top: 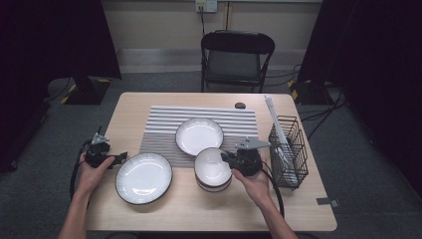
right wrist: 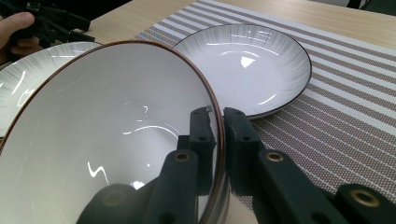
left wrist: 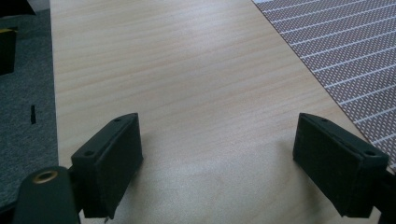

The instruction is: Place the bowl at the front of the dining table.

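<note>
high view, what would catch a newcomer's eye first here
First the right gripper, shut on the rim of the top bowl of a small stack at the striped mat's near edge. Next come two white plates: the large plate on bare wood at front left, the smaller plate on the mat. The left gripper rests open on the table, holding nothing.

Left gripper (left wrist: pixel 219 158): jaws wide apart, nothing between them, over bare table (left wrist: pixel 187 70). Striped mat (left wrist: pixel 345 51) at upper right; grey floor (left wrist: pixel 23 116) at left.
</note>
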Demonstrator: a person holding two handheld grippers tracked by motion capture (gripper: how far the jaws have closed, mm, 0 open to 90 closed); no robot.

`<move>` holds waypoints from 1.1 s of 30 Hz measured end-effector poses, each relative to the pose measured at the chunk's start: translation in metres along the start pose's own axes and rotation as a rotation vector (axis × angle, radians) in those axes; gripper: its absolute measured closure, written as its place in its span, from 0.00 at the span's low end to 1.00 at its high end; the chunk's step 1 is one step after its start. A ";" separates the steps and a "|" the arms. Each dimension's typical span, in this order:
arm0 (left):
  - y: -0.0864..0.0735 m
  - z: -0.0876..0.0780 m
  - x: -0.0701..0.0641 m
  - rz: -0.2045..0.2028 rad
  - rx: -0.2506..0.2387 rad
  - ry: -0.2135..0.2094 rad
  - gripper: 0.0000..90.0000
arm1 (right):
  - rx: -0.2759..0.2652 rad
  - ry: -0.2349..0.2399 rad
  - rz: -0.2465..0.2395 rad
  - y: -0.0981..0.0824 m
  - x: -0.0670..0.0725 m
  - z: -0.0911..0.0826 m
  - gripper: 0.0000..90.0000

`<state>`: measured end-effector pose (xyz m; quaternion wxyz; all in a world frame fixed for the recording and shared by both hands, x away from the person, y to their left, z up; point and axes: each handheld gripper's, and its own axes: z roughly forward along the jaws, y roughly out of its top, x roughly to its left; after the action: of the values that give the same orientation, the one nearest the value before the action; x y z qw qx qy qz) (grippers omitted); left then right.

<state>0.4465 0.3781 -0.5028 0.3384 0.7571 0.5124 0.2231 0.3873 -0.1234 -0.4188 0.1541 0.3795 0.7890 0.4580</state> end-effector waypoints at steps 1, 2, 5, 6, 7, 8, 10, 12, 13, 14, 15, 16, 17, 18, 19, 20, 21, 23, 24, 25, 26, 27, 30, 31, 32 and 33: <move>0.000 0.000 0.000 0.000 0.000 0.000 0.17 | -0.001 0.000 0.002 0.000 0.000 0.000 0.92; 0.000 0.000 0.000 0.000 0.000 0.000 0.17 | -0.002 0.002 0.011 0.000 0.000 0.000 0.92; 0.000 0.000 0.000 0.000 0.000 0.000 0.17 | -0.011 0.005 0.025 0.001 -0.001 -0.001 0.92; 0.000 0.000 0.000 0.000 0.000 0.000 0.17 | -0.016 0.008 0.027 0.002 -0.001 -0.002 0.92; 0.000 0.000 0.000 0.000 0.000 0.000 0.17 | -0.018 0.009 0.031 0.002 -0.001 -0.003 0.92; 0.000 0.000 0.000 0.000 0.000 0.000 0.17 | -0.021 0.008 0.039 0.003 -0.002 -0.004 0.92; 0.000 0.000 0.000 0.000 0.000 0.000 0.17 | -0.028 0.008 0.047 0.004 -0.003 -0.005 0.92; 0.000 0.000 0.000 0.002 0.000 0.002 0.17 | -0.031 0.007 0.051 0.004 -0.003 -0.006 0.92; 0.000 0.000 0.000 0.002 0.000 0.002 0.17 | -0.033 0.009 0.053 0.005 -0.004 -0.007 0.92; 0.000 0.000 0.000 0.002 0.000 0.002 0.17 | -0.032 0.012 0.059 0.005 -0.004 -0.007 0.92; 0.000 0.000 0.000 0.001 0.000 0.001 0.17 | -0.035 0.009 0.064 0.005 -0.004 -0.007 0.92; 0.000 0.000 0.000 0.001 0.000 0.001 0.17 | -0.038 0.012 0.062 0.006 -0.005 -0.007 0.92; 0.000 0.000 0.000 0.001 0.000 0.001 0.17 | -0.039 0.012 0.064 0.007 -0.005 -0.007 0.92; 0.000 0.000 0.000 0.002 0.000 0.002 0.17 | -0.042 0.012 0.066 0.008 -0.004 -0.008 0.92; 0.000 0.000 0.000 0.001 0.000 0.001 0.17 | -0.044 0.012 0.067 0.009 -0.004 -0.008 0.92; 0.000 0.000 0.000 0.001 0.000 0.002 0.17 | -0.046 0.015 0.069 0.010 -0.004 -0.008 0.92; 0.000 0.000 0.000 0.002 0.000 0.002 0.17 | -0.050 0.014 0.069 0.011 -0.004 -0.008 0.92; 0.000 0.000 0.000 0.002 0.000 0.002 0.17 | -0.054 0.015 0.069 0.013 -0.004 -0.007 0.92; 0.000 0.000 0.000 0.002 0.000 0.002 0.17 | -0.056 0.013 0.071 0.014 -0.003 -0.007 0.92; 0.000 0.000 0.000 0.002 0.000 0.002 0.17 | -0.053 0.015 0.073 0.015 -0.003 -0.007 0.92; 0.000 0.000 0.000 0.001 0.000 0.002 0.17 | -0.055 0.016 0.072 0.015 -0.003 -0.007 0.92; 0.000 0.000 0.000 0.002 0.000 0.002 0.17 | -0.056 0.013 0.075 0.016 -0.003 -0.006 0.92; 0.000 0.000 0.000 0.001 0.001 0.004 0.17 | -0.056 0.011 0.080 0.017 -0.004 -0.005 0.92; 0.000 0.000 -0.001 0.001 0.003 0.004 0.17 | -0.054 0.015 0.080 0.018 -0.004 -0.005 0.92; 0.000 0.000 -0.001 0.001 0.002 0.005 0.16 | -0.056 0.013 0.083 0.018 -0.004 -0.005 0.92; 0.000 0.000 -0.001 0.000 0.001 0.004 0.16 | -0.058 0.012 0.084 0.019 -0.005 -0.005 0.92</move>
<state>0.4464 0.3773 -0.5029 0.3369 0.7568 0.5133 0.2243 0.3961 -0.1244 -0.4010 0.1410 0.4052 0.7596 0.4888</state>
